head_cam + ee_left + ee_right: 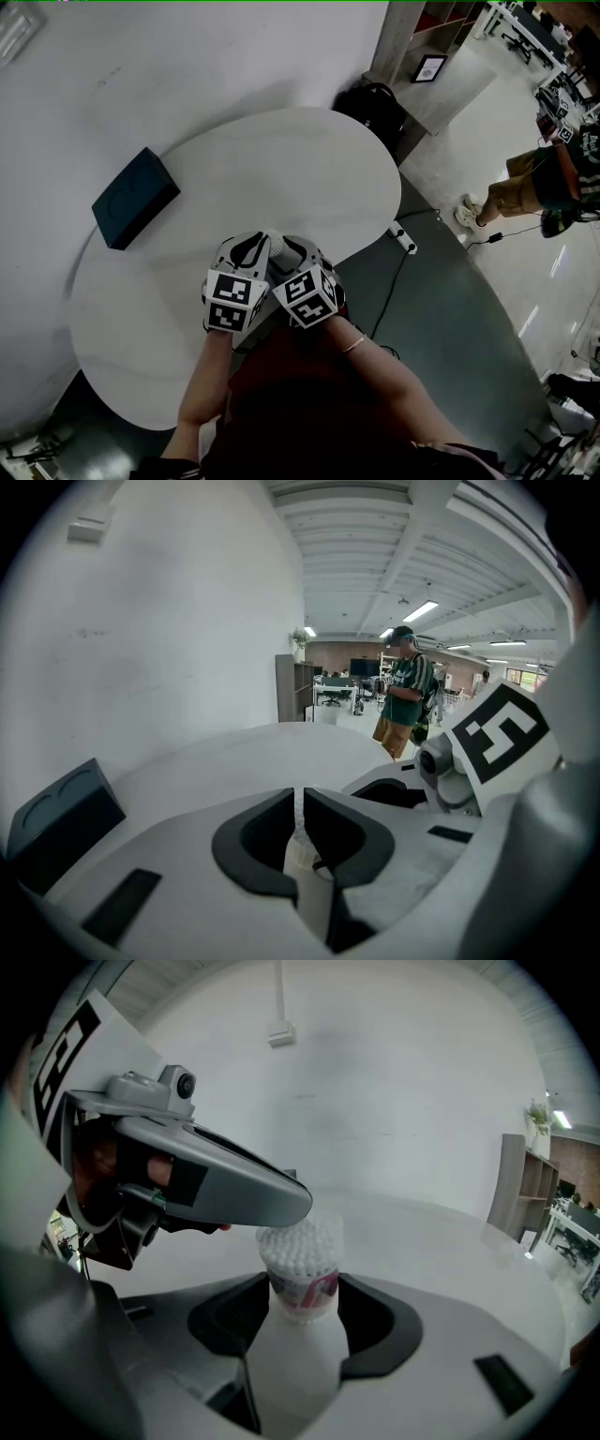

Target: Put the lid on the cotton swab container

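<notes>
In the right gripper view, the cotton swab container, a white tube with a pink label, stands upright with my right gripper shut on its body. White swab tips show at its top under a clear lid. My left gripper reaches over that top from the left. In the left gripper view its jaws stand almost together, pinching a thin translucent piece, apparently the lid. The head view shows both grippers side by side over the near edge of the white table; the container is hidden there.
A dark blue box lies at the table's far left, also in the left gripper view. A black bag and a power strip are on the floor beyond the table. A person stands to the right.
</notes>
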A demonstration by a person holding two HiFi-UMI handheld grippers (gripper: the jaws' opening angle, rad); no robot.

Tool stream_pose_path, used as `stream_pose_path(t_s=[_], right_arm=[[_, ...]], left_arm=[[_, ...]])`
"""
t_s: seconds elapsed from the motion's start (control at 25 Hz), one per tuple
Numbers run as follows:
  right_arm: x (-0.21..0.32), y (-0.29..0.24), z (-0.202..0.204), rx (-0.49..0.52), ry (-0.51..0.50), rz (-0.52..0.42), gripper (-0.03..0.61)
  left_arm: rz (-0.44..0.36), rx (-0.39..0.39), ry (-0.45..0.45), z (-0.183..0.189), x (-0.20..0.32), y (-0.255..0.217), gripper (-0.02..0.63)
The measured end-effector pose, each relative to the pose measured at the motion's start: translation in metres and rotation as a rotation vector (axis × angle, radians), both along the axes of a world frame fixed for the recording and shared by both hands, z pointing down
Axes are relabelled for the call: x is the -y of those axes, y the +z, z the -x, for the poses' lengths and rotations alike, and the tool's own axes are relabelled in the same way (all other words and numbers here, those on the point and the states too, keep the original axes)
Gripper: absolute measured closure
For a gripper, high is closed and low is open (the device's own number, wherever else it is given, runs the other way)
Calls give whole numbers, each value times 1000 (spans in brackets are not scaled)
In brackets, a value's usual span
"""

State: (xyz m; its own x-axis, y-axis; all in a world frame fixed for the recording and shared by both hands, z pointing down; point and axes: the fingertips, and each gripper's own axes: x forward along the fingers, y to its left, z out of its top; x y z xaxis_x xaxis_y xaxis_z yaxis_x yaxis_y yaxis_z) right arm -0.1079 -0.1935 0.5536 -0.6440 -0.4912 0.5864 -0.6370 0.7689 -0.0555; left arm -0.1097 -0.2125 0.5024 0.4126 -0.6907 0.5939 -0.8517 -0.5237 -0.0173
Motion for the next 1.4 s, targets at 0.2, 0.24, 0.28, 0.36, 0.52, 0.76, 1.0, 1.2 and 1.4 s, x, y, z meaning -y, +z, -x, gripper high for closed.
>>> stream_pose_path(t_s=[0.2,0.24,0.28,0.36,0.52,0.76,1.0,1.2,1.4], right_arm=[[1,1,0,-1,2,1,337],[1,1,1,-1,2,1,337],[2,1,1,-1,3,1,337],[2,1,1,-2,4,1,337],[2,1,0,-3,7,-1,337],[2,0,0,7,21,-1,337],[3,1,1,19,19,1,337],[4,1,0,23,23,7,337],[4,-2,0,41,24,12,337]], left_arm=[[-1,22,21,-1,1,0,588],[-6,33,27,-1,2,0,588],[-10,42,31,-2,3,0,588],[-17,54,36,-2,3,0,588],[-25,65,41,-4,2,1,588],[-9,22,17,-2,3,0,588],[-2,-83,-55,6,4,-4,588],[0,-138,-92,14,3,-10,588],[1,-171,-116,20,-1,-14,588]])
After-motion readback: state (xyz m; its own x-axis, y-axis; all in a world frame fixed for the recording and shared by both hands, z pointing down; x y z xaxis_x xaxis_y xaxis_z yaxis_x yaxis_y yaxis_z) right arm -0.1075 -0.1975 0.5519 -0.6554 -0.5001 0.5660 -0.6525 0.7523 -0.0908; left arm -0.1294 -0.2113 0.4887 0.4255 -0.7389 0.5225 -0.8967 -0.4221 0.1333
